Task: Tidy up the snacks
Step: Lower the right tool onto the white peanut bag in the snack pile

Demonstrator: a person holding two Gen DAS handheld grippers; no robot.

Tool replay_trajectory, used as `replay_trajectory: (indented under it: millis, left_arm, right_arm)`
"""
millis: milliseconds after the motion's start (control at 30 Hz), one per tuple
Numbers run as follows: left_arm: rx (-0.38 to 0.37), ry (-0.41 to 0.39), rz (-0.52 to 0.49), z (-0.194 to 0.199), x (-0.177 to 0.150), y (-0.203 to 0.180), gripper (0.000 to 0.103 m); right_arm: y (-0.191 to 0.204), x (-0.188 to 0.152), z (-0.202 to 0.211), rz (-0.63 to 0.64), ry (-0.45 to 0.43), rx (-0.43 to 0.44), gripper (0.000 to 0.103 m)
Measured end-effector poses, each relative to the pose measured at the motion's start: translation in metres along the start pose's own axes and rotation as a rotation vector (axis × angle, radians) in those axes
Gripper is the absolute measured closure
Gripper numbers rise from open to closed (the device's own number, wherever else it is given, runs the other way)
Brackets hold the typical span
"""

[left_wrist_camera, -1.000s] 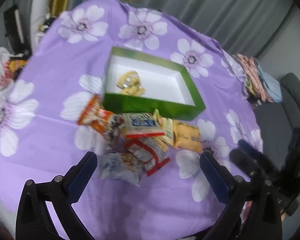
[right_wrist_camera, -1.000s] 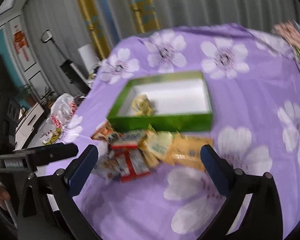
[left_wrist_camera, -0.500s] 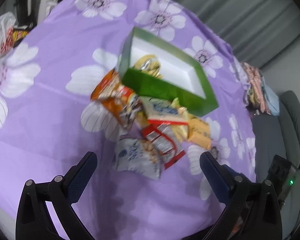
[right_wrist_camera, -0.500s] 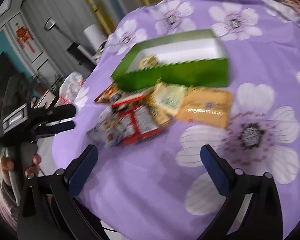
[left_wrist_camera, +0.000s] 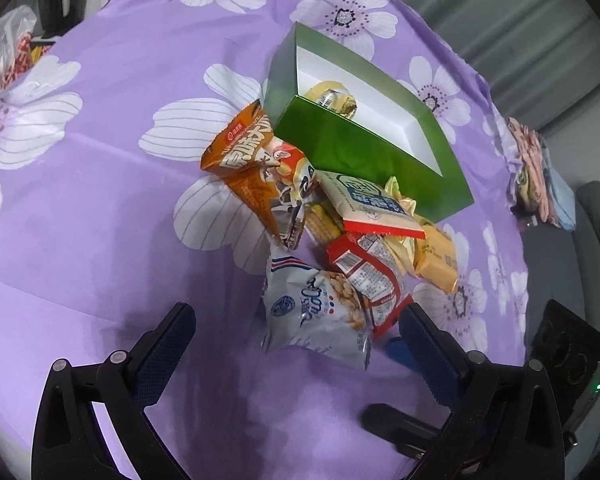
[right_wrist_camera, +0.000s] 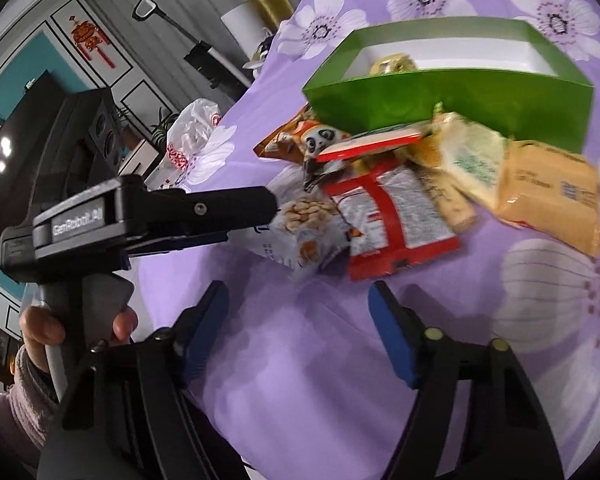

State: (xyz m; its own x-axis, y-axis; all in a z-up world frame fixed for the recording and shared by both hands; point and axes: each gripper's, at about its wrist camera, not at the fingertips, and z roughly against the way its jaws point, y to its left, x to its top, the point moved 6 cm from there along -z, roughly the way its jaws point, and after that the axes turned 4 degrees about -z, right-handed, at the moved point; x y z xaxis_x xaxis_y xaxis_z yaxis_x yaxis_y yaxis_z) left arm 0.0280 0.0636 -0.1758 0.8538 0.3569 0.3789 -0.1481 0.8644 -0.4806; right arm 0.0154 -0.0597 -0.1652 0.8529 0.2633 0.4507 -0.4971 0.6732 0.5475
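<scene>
A green box (left_wrist_camera: 364,148) (right_wrist_camera: 452,104) with a white inside sits on the purple flowered cloth and holds a gold-wrapped snack (left_wrist_camera: 334,100) (right_wrist_camera: 392,64). Several snack packets lie heaped against its near wall: an orange packet (left_wrist_camera: 246,160), a white and blue packet (left_wrist_camera: 316,316) (right_wrist_camera: 300,232), a red and white packet (left_wrist_camera: 370,280) (right_wrist_camera: 392,224) and a yellow packet (left_wrist_camera: 436,256) (right_wrist_camera: 552,196). My left gripper (left_wrist_camera: 296,354) is open just short of the white and blue packet. My right gripper (right_wrist_camera: 300,320) is open and empty just short of the heap.
A plastic bag (left_wrist_camera: 4,52) (right_wrist_camera: 192,136) lies at the table's left edge. Folded cloth (left_wrist_camera: 540,172) lies at the far right edge beside a grey chair (left_wrist_camera: 580,280). The left gripper's body (right_wrist_camera: 140,220) reaches in from the left in the right wrist view.
Both grippers have moved in closer and lower toward the snack heap. The right gripper's jaws have narrowed. The left gripper's tip now shows beside the heap in the right wrist view.
</scene>
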Motion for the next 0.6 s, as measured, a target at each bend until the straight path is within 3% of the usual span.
replay_trajectory:
  millis: [300, 400, 600]
  left_arm:
    - [-0.013, 0.043, 0.022, -0.018, 0.000, 0.007, 0.039]
    - [-0.020, 0.043, 0.045, -0.020, 0.001, 0.013, 0.042]
    - [-0.017, 0.031, 0.042, -0.014, 0.005, 0.015, 0.042]
  right_arm:
    - [0.001, 0.012, -0.021, -0.027, 0.030, 0.006, 0.047]
    - [0.002, 0.012, -0.025, -0.043, 0.054, -0.016, 0.050]
    - [0.016, 0.014, -0.026, -0.031, 0.054, 0.021, 0.048]
